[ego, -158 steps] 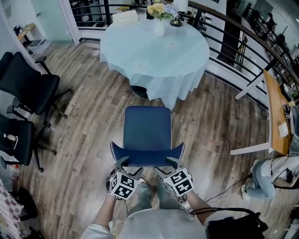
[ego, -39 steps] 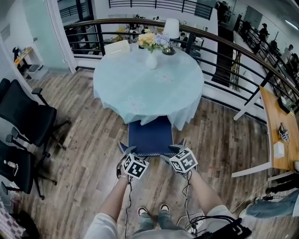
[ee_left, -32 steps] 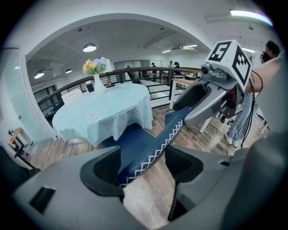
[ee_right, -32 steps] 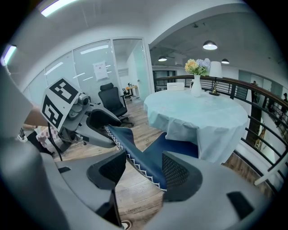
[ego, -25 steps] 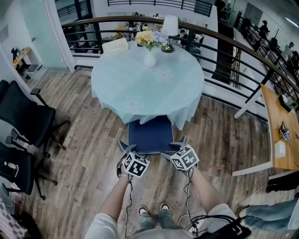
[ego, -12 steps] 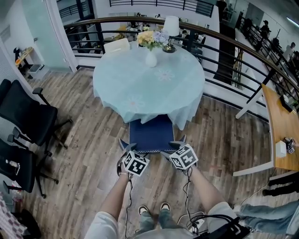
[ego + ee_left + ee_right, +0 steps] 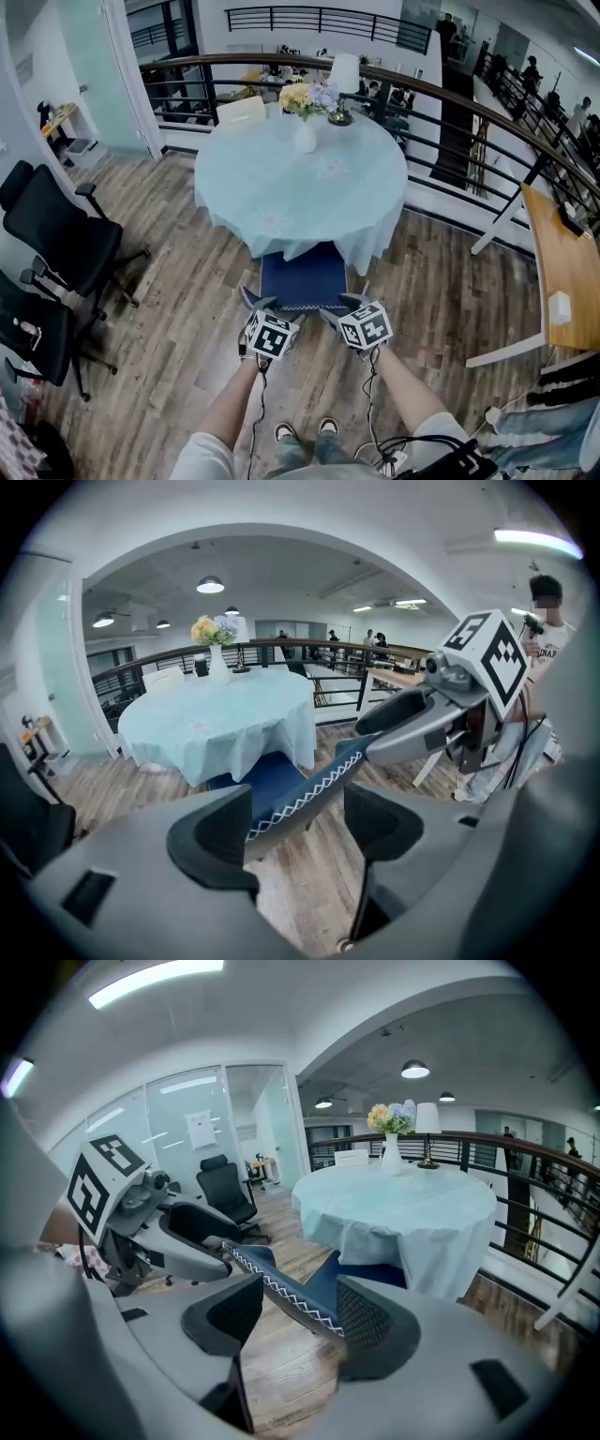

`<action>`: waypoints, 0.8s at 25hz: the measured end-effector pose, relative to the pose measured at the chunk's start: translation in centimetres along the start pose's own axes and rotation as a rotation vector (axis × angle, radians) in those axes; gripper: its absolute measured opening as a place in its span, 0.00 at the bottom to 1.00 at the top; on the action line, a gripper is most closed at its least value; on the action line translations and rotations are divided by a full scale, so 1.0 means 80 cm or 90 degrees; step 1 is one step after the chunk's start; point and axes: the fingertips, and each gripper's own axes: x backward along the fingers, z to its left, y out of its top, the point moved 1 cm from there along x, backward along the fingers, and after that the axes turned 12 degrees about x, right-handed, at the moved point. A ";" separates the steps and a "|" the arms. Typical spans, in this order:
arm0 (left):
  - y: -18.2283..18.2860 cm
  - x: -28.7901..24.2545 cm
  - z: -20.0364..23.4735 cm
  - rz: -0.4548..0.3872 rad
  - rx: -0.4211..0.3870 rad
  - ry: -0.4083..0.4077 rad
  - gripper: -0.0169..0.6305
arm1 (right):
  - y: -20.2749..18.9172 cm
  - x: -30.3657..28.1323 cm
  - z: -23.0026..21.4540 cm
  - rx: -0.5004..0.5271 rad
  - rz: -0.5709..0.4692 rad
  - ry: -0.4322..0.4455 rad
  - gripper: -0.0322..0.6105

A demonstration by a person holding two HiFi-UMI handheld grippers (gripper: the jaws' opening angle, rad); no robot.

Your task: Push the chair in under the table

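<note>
Chair sits partly under the table; we hold left gripper and right gripper around its backrest rim (jaws spread, not pinching).

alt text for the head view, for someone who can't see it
Seen from above, left tongs and right tongs straddle the back of a blue chair, its seat partly under a round, pale-clothed table. A vase of flowers stands on the table.
</note>
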 end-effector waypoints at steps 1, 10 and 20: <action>0.002 0.006 -0.006 -0.016 0.012 -0.001 0.51 | 0.001 0.006 0.002 -0.003 -0.003 -0.008 0.44; -0.008 0.066 -0.060 -0.134 0.106 0.021 0.38 | 0.016 0.068 0.036 -0.033 -0.083 -0.090 0.43; -0.045 0.139 -0.103 -0.183 0.207 0.040 0.25 | 0.009 0.130 0.087 -0.090 -0.128 -0.132 0.15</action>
